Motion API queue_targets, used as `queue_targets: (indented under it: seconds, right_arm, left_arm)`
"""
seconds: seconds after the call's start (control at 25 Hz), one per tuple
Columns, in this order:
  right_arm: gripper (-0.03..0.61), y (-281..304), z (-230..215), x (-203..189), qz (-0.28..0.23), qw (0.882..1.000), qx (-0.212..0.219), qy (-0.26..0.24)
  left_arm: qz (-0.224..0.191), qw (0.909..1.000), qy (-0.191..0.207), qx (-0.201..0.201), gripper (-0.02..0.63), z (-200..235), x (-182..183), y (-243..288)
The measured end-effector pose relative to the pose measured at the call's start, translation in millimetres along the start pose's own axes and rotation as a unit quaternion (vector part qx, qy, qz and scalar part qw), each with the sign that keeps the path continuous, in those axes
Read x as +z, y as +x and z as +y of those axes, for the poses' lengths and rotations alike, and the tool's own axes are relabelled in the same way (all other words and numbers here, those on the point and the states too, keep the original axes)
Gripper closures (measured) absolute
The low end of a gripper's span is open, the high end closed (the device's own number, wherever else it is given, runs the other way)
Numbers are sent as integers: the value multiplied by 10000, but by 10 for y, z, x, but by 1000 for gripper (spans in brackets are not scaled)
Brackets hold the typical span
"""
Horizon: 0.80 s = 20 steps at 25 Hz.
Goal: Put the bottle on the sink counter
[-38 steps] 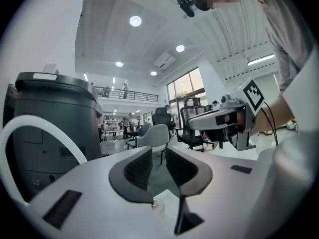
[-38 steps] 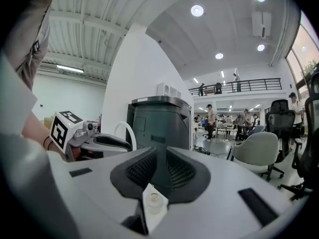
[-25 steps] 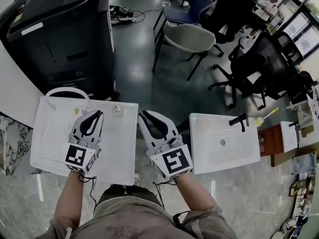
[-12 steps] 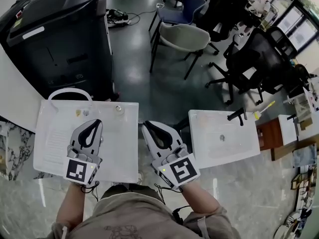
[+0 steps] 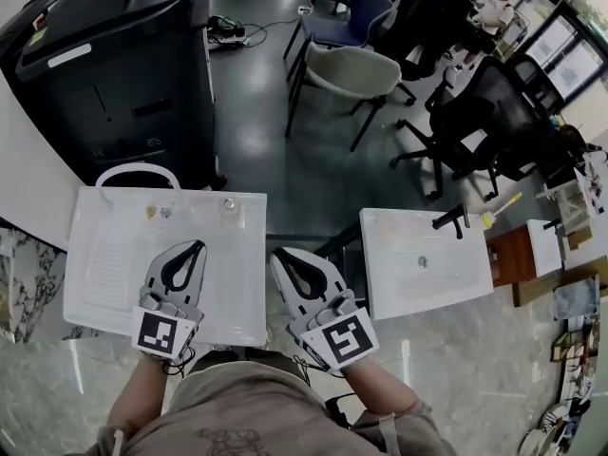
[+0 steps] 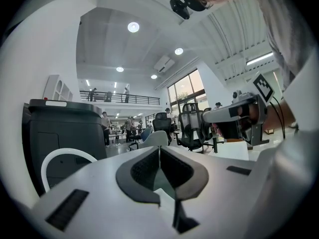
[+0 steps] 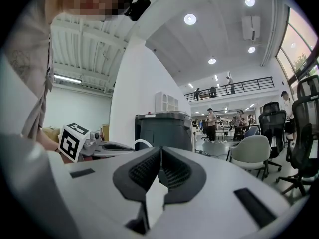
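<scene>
Left gripper (image 5: 196, 246) is over the near right part of the left white surface (image 5: 100, 255) and points toward its far edge. I read its fingers (image 6: 142, 171) as pressed together with nothing between them.

Right gripper (image 5: 278, 254) sits just off that surface's right edge, above the floor gap between it and the second white surface (image 5: 399, 283). Its fingers (image 7: 144, 172) are together too, having just drawn the last bit closed on nothing.

Along the far edge of the left surface:
- a white hoop tap (image 5: 137, 166)
- two small pale bits (image 5: 158, 213)
- a round fitting (image 5: 226, 205)

A black tap (image 5: 454, 224) stands near the far right corner of the second surface. A black cabinet (image 5: 104, 65) stands beyond the left surface.

I cannot make out the bottle in any view, so I cannot tell where it is.
</scene>
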State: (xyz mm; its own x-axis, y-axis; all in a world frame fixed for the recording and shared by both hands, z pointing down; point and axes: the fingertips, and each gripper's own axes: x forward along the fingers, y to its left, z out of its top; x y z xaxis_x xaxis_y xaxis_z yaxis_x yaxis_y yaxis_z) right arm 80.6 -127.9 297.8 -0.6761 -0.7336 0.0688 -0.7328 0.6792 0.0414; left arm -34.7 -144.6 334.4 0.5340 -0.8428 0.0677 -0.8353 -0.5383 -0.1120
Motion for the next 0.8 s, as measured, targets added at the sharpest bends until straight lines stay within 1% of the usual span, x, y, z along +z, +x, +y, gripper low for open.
queue_targets:
  seconds: [0.16,0.32,0.52,0.68,0.8]
  right_arm:
    - [546,2,41,-51,36,10000,-79,-26]
    - [548,16,38,-79,85,9997,-178,158]
    - [546,14,23,-123,124,9998,-150,83]
    - [548,36,5,-76,96,9996,-210,142]
    - [548,13,-44,-83,108,9996,-260,95]
  left_arm:
    - [-2,10000,42,-74,589,12,-54,19]
    - [95,9998,-16,-154,589,-20,-30,51]
    - [3,9998,109,-154,589,23,-9,64]
    - [46,9999,23,-149,589,61,-23,64]
    - [83,9998,-34,-175,589,40,-28,60]
